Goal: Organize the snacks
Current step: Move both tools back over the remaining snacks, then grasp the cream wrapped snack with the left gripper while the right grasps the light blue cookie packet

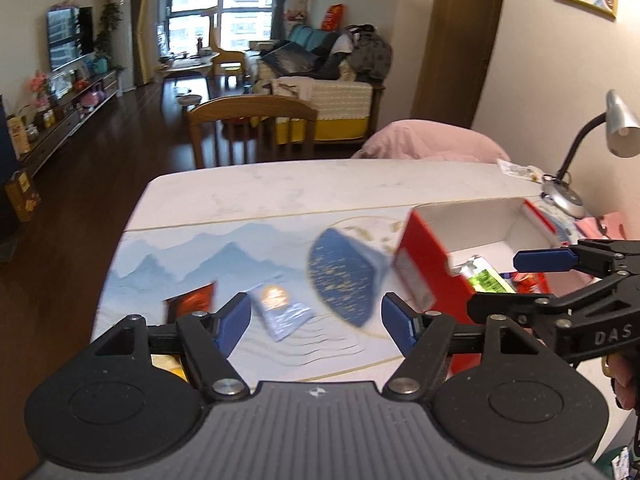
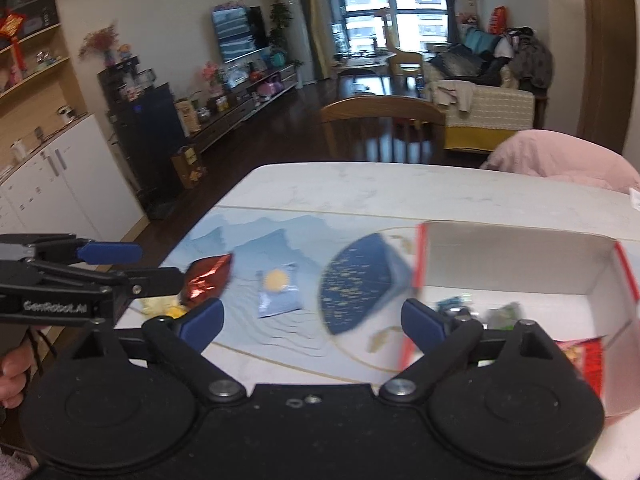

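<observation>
Snack packets (image 1: 280, 310) on table, red box (image 1: 432, 276) right, both grippers' fingers (image 1: 234, 320) released, empty.

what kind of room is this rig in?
Looks like a home: an open living and dining room. A dining table with a wooden chair is near; beyond are a sofa and a TV. Snacks go into a red box on the table.

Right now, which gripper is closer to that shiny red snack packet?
Left. The left gripper hangs just beside the red packet, jaws open. The right gripper hangs farther off, near the red box.
</observation>
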Demonstrator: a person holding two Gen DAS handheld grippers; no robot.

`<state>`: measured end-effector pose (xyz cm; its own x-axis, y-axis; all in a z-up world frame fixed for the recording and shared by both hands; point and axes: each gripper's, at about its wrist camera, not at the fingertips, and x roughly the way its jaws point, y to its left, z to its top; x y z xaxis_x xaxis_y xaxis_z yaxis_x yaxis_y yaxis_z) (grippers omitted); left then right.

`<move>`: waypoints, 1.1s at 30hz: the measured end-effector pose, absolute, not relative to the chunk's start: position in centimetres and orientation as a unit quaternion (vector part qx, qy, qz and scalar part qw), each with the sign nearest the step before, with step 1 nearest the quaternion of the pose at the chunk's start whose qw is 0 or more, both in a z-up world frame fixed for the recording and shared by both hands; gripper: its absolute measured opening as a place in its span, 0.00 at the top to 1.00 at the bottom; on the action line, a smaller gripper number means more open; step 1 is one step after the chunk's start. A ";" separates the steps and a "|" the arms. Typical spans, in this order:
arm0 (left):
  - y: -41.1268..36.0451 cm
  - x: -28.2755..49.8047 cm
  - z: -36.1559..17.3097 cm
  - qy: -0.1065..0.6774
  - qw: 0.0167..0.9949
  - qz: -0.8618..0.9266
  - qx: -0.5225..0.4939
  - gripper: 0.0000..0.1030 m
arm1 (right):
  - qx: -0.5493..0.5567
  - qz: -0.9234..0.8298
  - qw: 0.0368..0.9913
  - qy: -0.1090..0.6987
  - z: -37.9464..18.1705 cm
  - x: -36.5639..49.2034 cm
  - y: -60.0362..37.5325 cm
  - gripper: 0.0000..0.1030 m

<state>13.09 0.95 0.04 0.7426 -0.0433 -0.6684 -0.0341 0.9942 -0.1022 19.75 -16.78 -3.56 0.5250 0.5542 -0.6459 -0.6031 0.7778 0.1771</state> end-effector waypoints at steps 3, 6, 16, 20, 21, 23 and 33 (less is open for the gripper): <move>3.1 12.4 -0.6 0.365 0.929 0.007 -0.061 0.27 | -0.040 0.340 0.869 0.357 -3.8 19.1 -14.7 0.04; 5.2 11.6 -1.1 0.366 0.928 0.011 -0.072 0.25 | -0.041 0.344 0.868 0.357 -4.2 18.7 -12.8 0.00; 11.1 10.8 -3.8 0.395 0.916 0.033 -0.065 0.24 | -0.062 0.337 0.859 0.379 -6.7 19.2 -8.9 0.00; 13.1 11.5 -5.3 0.422 0.904 0.035 -0.061 0.24 | -0.079 0.334 0.856 0.388 -7.8 19.8 -7.8 0.00; 13.7 11.8 -5.7 0.429 0.900 0.032 -0.065 0.24 | -0.080 0.335 0.853 0.392 -8.0 20.0 -7.4 0.00; 14.8 12.4 -6.3 0.437 0.896 0.032 -0.073 0.24 | -0.076 0.341 0.846 0.402 -8.4 20.6 -6.9 0.00; 17.6 16.1 -9.6 0.493 0.863 0.026 -0.106 0.24 | -0.108 0.327 0.845 0.409 -11.5 24.3 -3.7 0.01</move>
<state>16.12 17.55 -9.60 0.5120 -0.0595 -0.8569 -0.1505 0.9759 -0.1577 24.28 -3.67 -11.46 0.4520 0.4644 -0.7616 -0.6409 0.7629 0.0848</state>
